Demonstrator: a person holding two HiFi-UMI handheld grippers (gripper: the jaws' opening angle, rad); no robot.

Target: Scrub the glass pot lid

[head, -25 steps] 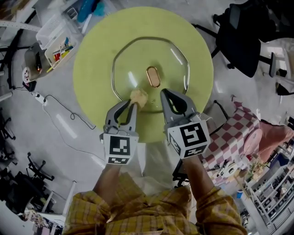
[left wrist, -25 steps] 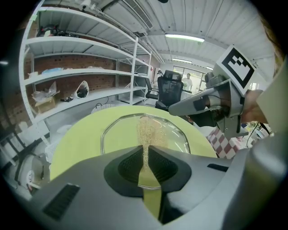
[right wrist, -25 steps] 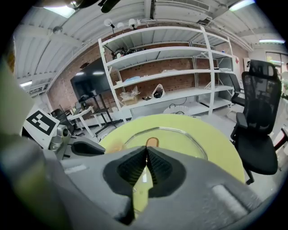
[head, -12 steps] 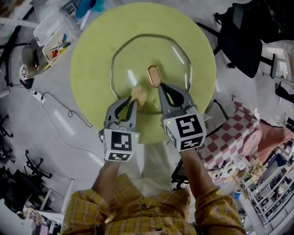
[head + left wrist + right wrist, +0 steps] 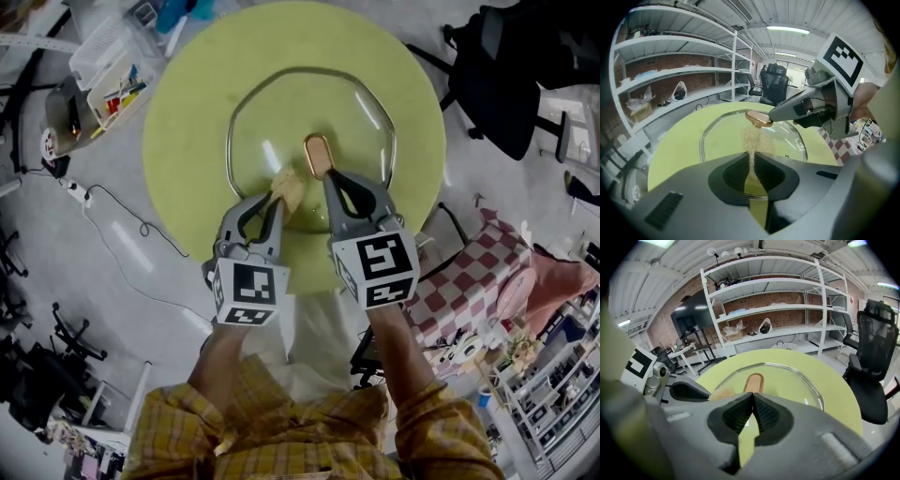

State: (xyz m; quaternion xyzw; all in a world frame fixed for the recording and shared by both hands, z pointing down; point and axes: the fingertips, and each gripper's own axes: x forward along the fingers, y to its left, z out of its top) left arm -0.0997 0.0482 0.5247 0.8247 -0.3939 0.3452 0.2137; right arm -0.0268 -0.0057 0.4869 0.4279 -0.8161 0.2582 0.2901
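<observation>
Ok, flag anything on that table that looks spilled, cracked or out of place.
Nothing stands out. The glass pot lid lies handle up on the round table, no crack or spill showing. The left hand-held gripper clamps a tan sponge on the glass; the right hand-held gripper is shut, empty, beside the handle.

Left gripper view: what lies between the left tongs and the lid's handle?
A tan sponge, clamped in the tongs, reaching toward the handle; left gripper view shows it.

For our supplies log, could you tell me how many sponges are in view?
1: the tan sponge, clamped in the left gripper, on the glass lid beside its handle; others could be hidden.
</observation>
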